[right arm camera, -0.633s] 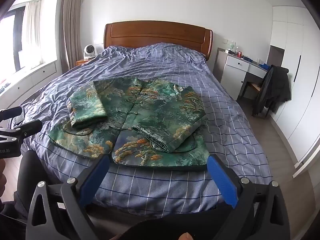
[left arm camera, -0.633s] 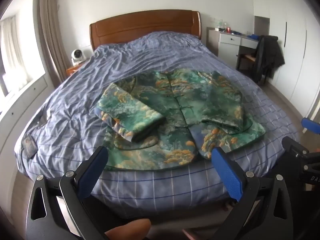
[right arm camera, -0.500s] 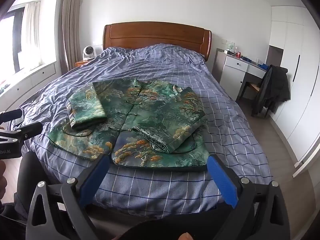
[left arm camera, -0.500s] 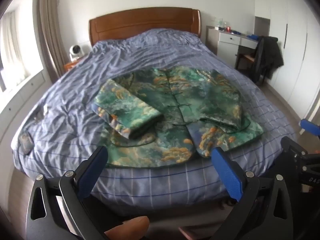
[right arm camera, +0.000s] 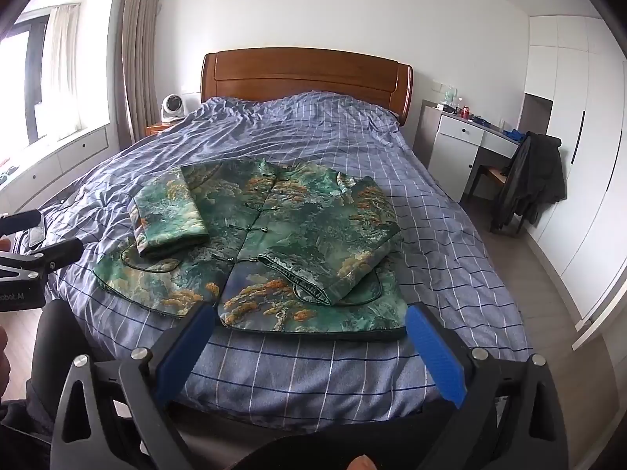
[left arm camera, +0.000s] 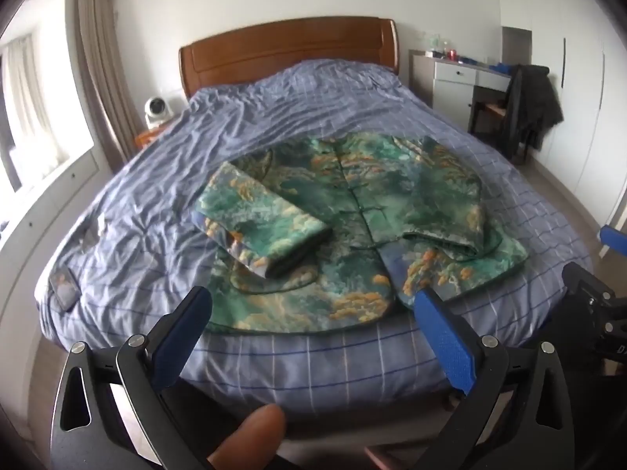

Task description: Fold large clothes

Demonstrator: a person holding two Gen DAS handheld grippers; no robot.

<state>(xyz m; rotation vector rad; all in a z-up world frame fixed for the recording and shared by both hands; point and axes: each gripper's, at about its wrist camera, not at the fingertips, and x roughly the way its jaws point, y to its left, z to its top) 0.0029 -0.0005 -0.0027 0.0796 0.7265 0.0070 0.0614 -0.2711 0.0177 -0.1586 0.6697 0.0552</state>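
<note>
A green and orange patterned jacket (left arm camera: pixel 352 227) lies flat on the bed, front up, with both sleeves folded in over its body; it also shows in the right wrist view (right arm camera: pixel 282 243). My left gripper (left arm camera: pixel 313 333) is open and empty, held off the foot of the bed just short of the jacket's hem. My right gripper (right arm camera: pixel 309 348) is open and empty too, in front of the hem at the bed's foot. Each gripper shows at the edge of the other's view: the right one (left arm camera: pixel 595 305) and the left one (right arm camera: pixel 35 258).
The bed has a blue checked cover (right arm camera: pixel 431 227) and a wooden headboard (right arm camera: pixel 305 74). A white desk (right arm camera: pixel 470 137) and a chair with a dark coat (right arm camera: pixel 533 180) stand to the right. A small fan (right arm camera: pixel 171 106) sits on the left nightstand. A phone (left arm camera: pixel 62 288) lies on the bed's left edge.
Both grippers have come slightly closer to the foot of the bed. The jacket has not moved and both grippers stay open.
</note>
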